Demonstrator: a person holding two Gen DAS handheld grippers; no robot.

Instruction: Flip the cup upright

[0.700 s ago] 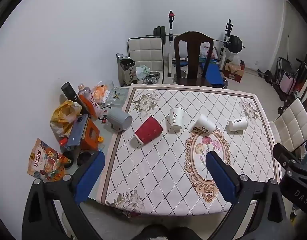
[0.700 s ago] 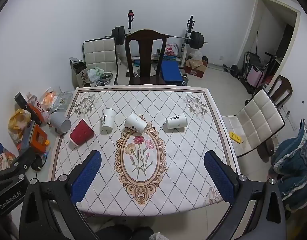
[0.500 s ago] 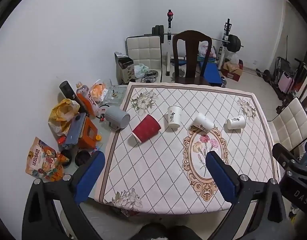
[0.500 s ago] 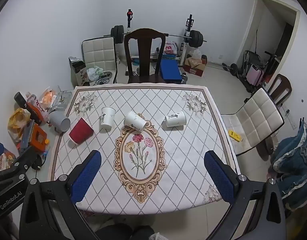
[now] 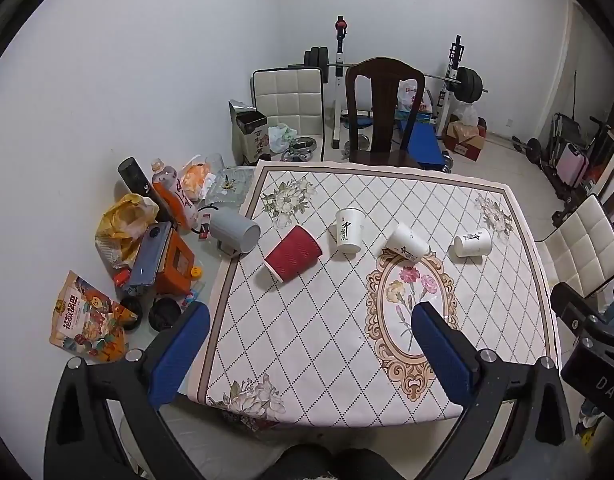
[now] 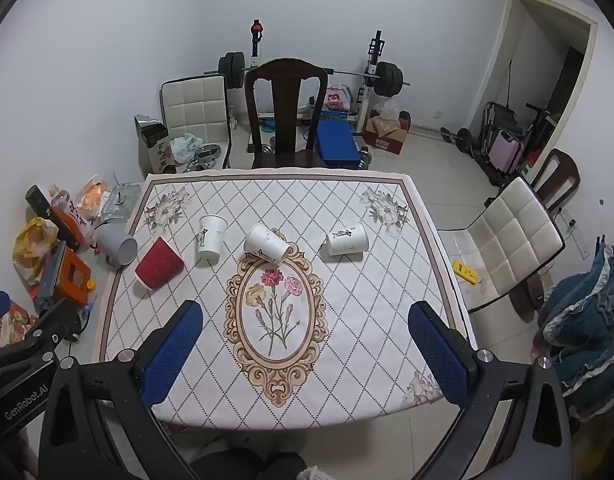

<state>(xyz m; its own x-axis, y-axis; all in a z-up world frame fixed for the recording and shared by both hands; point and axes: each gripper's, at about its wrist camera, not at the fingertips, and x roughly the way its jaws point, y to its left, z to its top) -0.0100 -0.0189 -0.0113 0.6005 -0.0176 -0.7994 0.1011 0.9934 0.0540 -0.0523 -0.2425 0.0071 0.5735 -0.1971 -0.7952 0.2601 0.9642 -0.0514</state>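
Setting: white-walled room, weight rack and dark wooden chair (image 6: 286, 112) at the far side; a table (image 6: 387, 312) under a diamond-pattern cloth with a floral oval at its centre.

Left gripper (image 5: 307, 344): fingers spread wide, nothing between them, held high over the near edge of the table. Left of its left finger, off the table: snack bag (image 5: 87, 320), orange box (image 5: 175, 264), bottles, grey cylinder (image 5: 235, 232) on its side.

Items on cloth, all well ahead of both sets of fingers, in a rough row, left to right:

1. Red cup (image 5: 294, 253), ribbed, lying on its side, mouth toward the near left. Ahead of the gap of the left gripper.
2. White paper cup (image 5: 349, 230) with dark characters, apparently standing mouth-up; hard to be sure at this range.
3. White paper cup (image 6: 265, 244), tipped over at the top of the oval frame, mouth toward the near right.
4. White paper cup (image 6: 347, 239), on its side, base to the left, ahead of the gap of the right gripper.

Right gripper (image 6: 305, 342): fingers likewise wide apart and empty, above the near edge.

Handling estimate: paper cups, very light, thin-walled, easily crushed or sent rolling. Best taken across the mid-body with gentle closure, then rotated onto the base.
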